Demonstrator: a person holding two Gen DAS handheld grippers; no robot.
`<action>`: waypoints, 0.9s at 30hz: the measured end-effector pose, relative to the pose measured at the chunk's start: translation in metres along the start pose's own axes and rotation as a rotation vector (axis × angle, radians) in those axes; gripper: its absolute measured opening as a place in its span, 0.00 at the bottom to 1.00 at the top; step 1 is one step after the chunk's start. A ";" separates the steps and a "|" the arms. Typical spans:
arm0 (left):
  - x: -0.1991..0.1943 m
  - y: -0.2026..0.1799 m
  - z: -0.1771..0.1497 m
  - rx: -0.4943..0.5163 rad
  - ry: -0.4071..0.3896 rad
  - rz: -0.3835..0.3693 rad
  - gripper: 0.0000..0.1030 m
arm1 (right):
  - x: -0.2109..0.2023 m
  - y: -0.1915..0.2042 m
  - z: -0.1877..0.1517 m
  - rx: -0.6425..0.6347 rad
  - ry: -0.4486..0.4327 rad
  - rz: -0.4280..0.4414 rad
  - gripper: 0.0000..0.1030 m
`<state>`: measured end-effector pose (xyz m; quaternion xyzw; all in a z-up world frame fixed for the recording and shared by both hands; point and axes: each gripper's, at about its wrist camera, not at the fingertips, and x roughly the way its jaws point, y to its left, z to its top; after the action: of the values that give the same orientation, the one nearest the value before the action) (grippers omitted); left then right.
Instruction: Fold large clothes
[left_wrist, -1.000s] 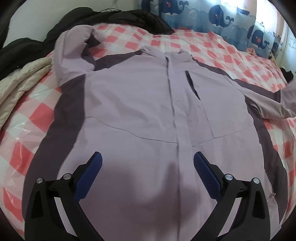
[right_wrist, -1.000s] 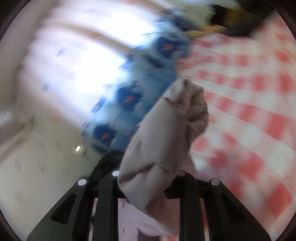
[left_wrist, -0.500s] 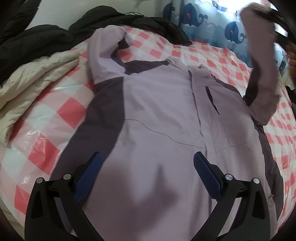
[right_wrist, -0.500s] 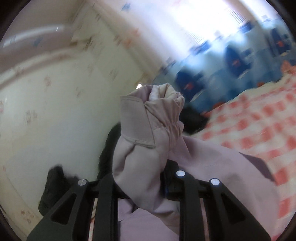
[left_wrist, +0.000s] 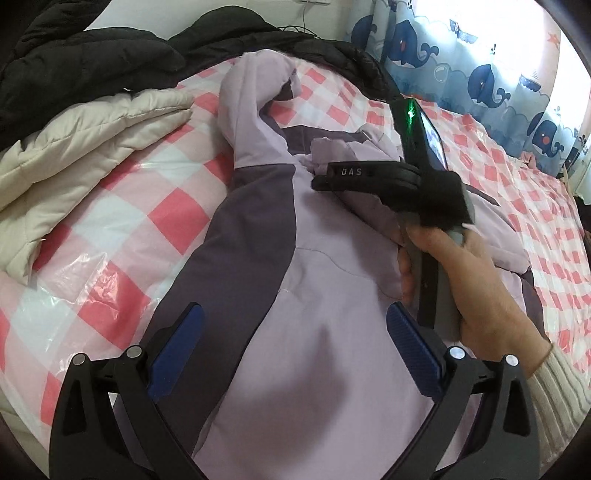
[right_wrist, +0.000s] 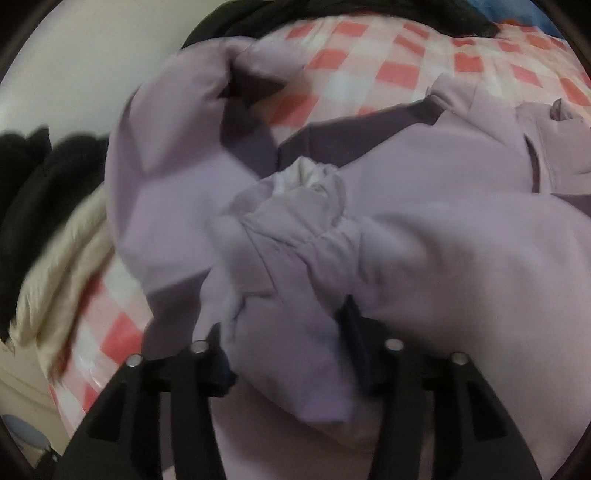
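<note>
— Left wrist view first: what is lying under the left gripper (left_wrist: 293, 350)?

— A lilac jacket (left_wrist: 332, 295) with darker purple side panels is lying front-up across a pink-and-white checked bedsheet (left_wrist: 122, 229). The left gripper is hovering above the lower part of it, its blue pads (left_wrist: 177, 347) standing wide apart with nothing between them.

— And the other hand?

— The person's right hand (left_wrist: 469, 288), in a cream knitted sleeve (left_wrist: 554, 391), is gripping the handle of the right gripper (right_wrist: 291, 332) and reaching over the jacket's chest. That tool's black fingers (left_wrist: 354, 173) are pointing toward the collar area, with a green light glowing on its body.

— Is the right gripper holding anything?

— From the right wrist view, the sleeve cuff (right_wrist: 306, 206) of the jacket is sitting between the jaws, its gathered end bunching up ahead of them with pale lining showing. The jaws are opening, and the fabric is filling most of the gap; the picture is blurring, so whether the pads are pressing on it I cannot tell.

— Where is that sleeve lying?

— It is draping inward over the jacket's front, with the cuff near the upper chest.

— Anything else on the bed?

— A cream quilted blanket (left_wrist: 74, 155) is lying folded beside the jacket's other sleeve (left_wrist: 247, 99), dark garments (left_wrist: 92, 55) are piling up behind it, and a blue whale-print curtain (left_wrist: 461, 74) is hanging at the far side.
</note>
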<state>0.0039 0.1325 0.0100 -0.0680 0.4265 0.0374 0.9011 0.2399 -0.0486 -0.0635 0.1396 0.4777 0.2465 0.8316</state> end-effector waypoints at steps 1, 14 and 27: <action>0.000 0.000 0.000 0.001 -0.002 0.000 0.92 | -0.010 0.007 -0.002 -0.014 -0.007 0.037 0.72; 0.013 -0.078 0.057 0.172 -0.107 0.027 0.92 | -0.208 -0.085 -0.037 0.029 -0.226 -0.447 0.93; 0.162 -0.114 0.116 0.269 0.121 0.064 0.93 | -0.162 -0.177 -0.086 0.124 -0.151 -0.502 0.95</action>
<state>0.2096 0.0391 -0.0321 0.0651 0.4833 0.0045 0.8730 0.1461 -0.2852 -0.0718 0.0855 0.4482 -0.0082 0.8898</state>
